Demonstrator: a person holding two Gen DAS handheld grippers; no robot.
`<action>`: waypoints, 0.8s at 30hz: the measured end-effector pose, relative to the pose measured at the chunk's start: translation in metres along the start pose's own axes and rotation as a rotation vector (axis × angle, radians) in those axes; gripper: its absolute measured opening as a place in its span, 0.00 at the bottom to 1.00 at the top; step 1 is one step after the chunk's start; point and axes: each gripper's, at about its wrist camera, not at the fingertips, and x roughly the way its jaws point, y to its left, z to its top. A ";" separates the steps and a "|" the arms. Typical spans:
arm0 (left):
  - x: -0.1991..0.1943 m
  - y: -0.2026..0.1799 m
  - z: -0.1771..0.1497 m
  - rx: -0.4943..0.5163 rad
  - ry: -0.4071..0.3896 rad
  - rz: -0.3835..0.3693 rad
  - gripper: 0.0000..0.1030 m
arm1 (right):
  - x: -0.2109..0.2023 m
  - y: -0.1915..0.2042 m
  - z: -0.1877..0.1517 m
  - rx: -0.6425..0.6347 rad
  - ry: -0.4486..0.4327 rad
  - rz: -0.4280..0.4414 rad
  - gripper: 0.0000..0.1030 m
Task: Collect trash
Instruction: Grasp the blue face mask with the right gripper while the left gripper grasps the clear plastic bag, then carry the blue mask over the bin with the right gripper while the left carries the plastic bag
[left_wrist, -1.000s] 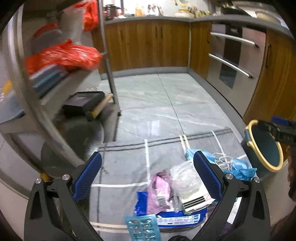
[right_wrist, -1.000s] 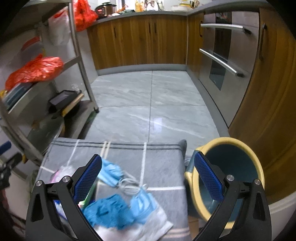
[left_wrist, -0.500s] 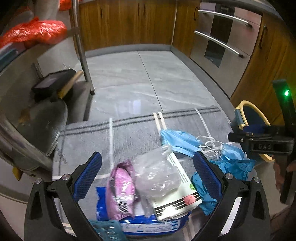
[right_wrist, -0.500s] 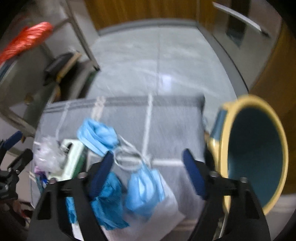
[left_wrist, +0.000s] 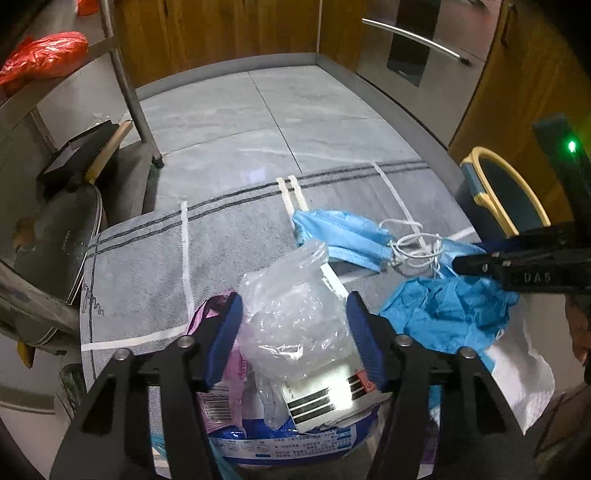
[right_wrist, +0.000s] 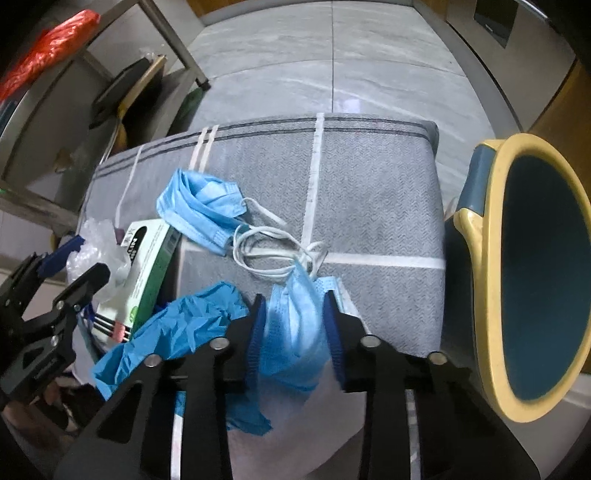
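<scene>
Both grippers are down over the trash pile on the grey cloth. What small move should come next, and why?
Probably finish both squeezes before lifting. The right gripper is closing with a blue face mask between its jaws; the left gripper is closing around the crumpled clear plastic bag. The yellow-rimmed bin stands open just right of the cloth.

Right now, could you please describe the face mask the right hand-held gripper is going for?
On the grey striped cloth, nearest the yellow-rimmed bin, a pale blue face mask lies between the closing jaws. Unlike the other mask farther away, it sits beside the crumpled blue glove.
</scene>
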 end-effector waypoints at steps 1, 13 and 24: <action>0.000 -0.001 0.000 0.009 -0.002 0.001 0.49 | -0.001 0.000 0.000 0.000 -0.004 0.004 0.20; -0.028 0.002 0.011 0.016 -0.070 -0.011 0.33 | -0.044 0.005 0.012 -0.013 -0.143 0.050 0.02; -0.035 0.001 0.015 0.017 -0.098 -0.021 0.31 | -0.019 -0.001 0.010 -0.028 -0.074 -0.018 0.43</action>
